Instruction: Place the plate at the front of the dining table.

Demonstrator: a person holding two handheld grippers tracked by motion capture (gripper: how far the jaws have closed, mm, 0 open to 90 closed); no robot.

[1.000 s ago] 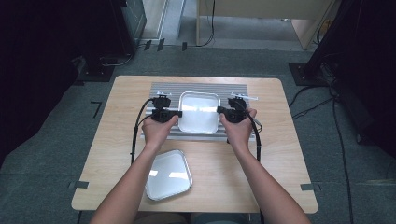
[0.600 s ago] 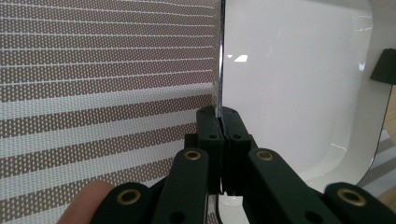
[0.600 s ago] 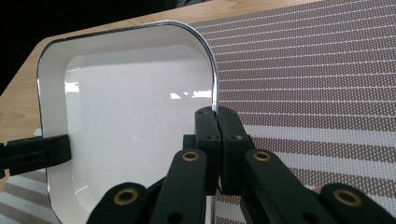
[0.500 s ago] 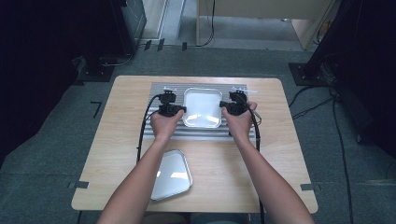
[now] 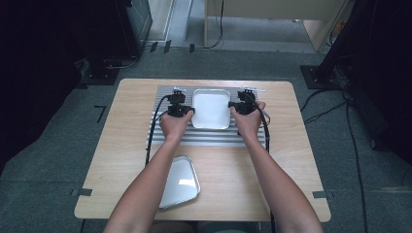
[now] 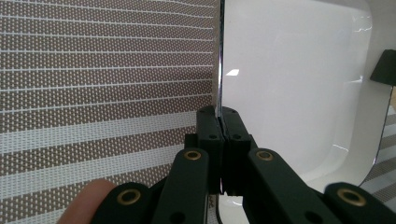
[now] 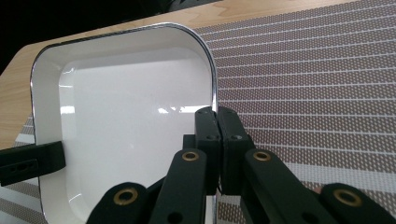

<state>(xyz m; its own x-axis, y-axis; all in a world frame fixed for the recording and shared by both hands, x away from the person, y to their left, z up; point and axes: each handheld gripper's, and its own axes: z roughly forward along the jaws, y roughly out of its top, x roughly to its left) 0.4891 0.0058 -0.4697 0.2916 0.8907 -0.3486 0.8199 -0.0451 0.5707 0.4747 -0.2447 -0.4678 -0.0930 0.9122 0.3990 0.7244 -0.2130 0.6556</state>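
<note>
Both grippers (image 5: 187, 110) (image 5: 235, 106) clamp white tray (image 5: 211, 108) rims — no writing legible

Soft overhead light falls evenly on the pale surface (image 5: 126, 145) while the floor and corners around it sink into deep shadow. Glare streaks the glossy white tray (image 6: 299, 93) and the lid (image 5: 180, 182). Both close views render the nearest black linkage slightly soft.

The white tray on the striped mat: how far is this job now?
Done: both grippers, left gripper and right gripper, are clamped on opposite rims of the white tray. In hand: carrying it above the striped mat. Left: putting it down; perhaps the metal lid follows.
</note>
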